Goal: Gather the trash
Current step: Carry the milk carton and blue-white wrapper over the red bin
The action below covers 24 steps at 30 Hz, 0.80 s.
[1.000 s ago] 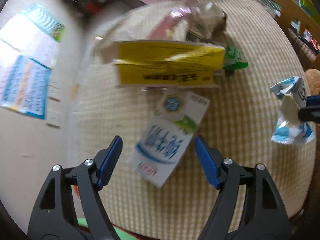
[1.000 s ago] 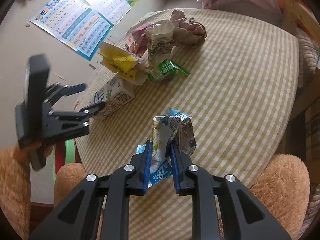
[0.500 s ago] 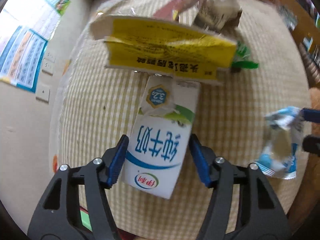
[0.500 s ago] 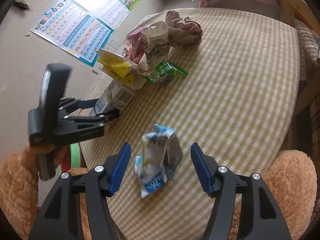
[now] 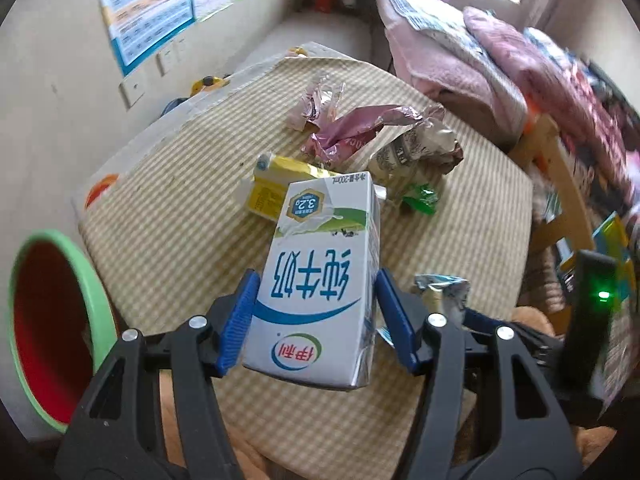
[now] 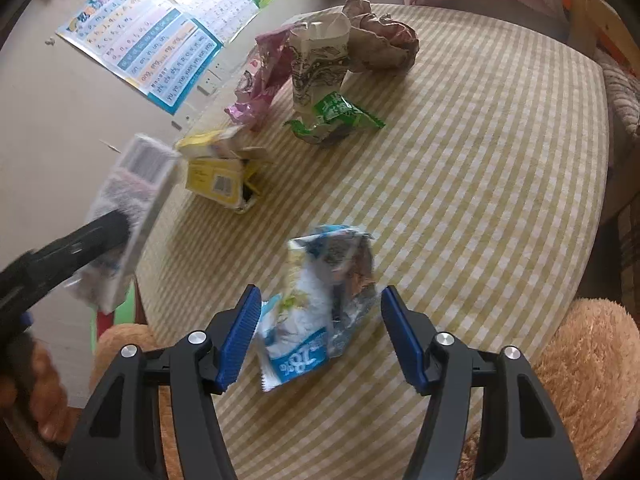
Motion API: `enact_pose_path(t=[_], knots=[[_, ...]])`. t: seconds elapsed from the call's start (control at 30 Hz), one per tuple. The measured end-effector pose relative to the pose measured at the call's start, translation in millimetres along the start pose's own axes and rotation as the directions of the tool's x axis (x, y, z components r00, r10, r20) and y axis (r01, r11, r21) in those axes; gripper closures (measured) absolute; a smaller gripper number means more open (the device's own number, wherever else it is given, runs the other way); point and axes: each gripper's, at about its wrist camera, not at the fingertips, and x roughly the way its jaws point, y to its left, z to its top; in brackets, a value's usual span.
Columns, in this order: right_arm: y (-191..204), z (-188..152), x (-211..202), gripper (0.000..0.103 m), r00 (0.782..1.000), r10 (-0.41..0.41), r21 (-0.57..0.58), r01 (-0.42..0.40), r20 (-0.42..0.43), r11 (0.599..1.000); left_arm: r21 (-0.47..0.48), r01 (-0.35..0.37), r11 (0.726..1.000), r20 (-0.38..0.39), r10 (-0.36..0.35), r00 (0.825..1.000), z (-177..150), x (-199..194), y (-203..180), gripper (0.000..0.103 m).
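Observation:
My left gripper [image 5: 316, 316] is shut on a white and blue milk carton [image 5: 320, 280] and holds it lifted above the checked tablecloth [image 5: 180, 220]; the carton also shows blurred in the right wrist view [image 6: 128, 208]. My right gripper [image 6: 318, 332] is open, its fingers on either side of a crumpled blue and white wrapper [image 6: 320, 304] lying on the cloth. A yellow carton [image 6: 218, 176], a green wrapper [image 6: 336, 118], a pink foil wrapper [image 6: 260, 80] and crumpled paper cups [image 6: 320, 64] lie further back.
A green-rimmed red bin [image 5: 48, 328] stands to the left, below the table edge. Posters [image 6: 160, 40] hang on the wall behind. Pink bedding [image 5: 480, 60] and a wooden frame [image 5: 560, 176] lie to the right. Brown plush [image 6: 580, 380] borders the table's near edge.
My left gripper closed on the milk carton and lifted it off the table. My right gripper opened, letting the blue wrapper down onto the cloth.

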Motion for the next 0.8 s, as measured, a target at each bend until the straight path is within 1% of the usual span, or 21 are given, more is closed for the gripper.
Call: enact_pose_path(t=[0.03,0.07,0.1,0.17,0.3,0.4,0.53,0.6,0.8], knots=[[1.7,1.3,0.7,0.070,1.000,0.012,0.004,-0.012,-0.002,1.000,-0.010,0.006,1.000,0.000,-0.006,1.000,3.3,1.3,0.7,0.045],[2.8,1.0,-0.2,0.077,1.000,0.021,0.006,-0.021,0.001,1.000,-0.019,0.010,1.000,-0.001,-0.010,1.000,1.0,-1.5,0.2,0.045],[4.7,1.4,-3.3,0.080,1.000,0.011,-0.006,-0.010,0.016,1.000,-0.023,0.009,1.000,-0.003,-0.009,1.000,-1.6,-3.5,-0.6,0.045],[6.3,1.0,-8.0,0.082,0.999,-0.001,-0.024,0.002,0.038,1.000,-0.017,0.001,1.000,-0.005,-0.001,1.000,-7.8,-9.4,0.2,0.045],[7.9,2.2,-25.1,0.084,0.995,0.024,-0.026,-0.022,0.093,0.999,-0.022,0.002,1.000,-0.003,-0.002,1.000,-13.2,-13.6,1.4,0.045],[10.1,4.9,-40.3,0.084,0.989,0.044,-0.023,-0.041,0.139,0.999,-0.026,0.000,1.000,0.014,0.000,1.000,-14.6,-19.6,1.6,0.045],[20.4,8.6,-56.3,0.084,0.981,0.053,-0.040,-0.046,0.188,0.998,-0.011,-0.040,0.999,0.048,0.040,0.998,-15.9,-27.5,2.1,0.045],[28.5,10.4,-62.7,0.084,0.978,0.058,-0.055,-0.048,0.202,0.997,-0.008,-0.069,0.998,0.062,0.069,0.996,-16.5,-30.4,4.5,0.045],[46.4,11.1,-72.3,0.084,0.972,0.083,-0.094,-0.063,0.220,0.994,-0.037,-0.063,0.997,0.071,0.066,0.995,-16.8,-36.4,14.4,0.046]])
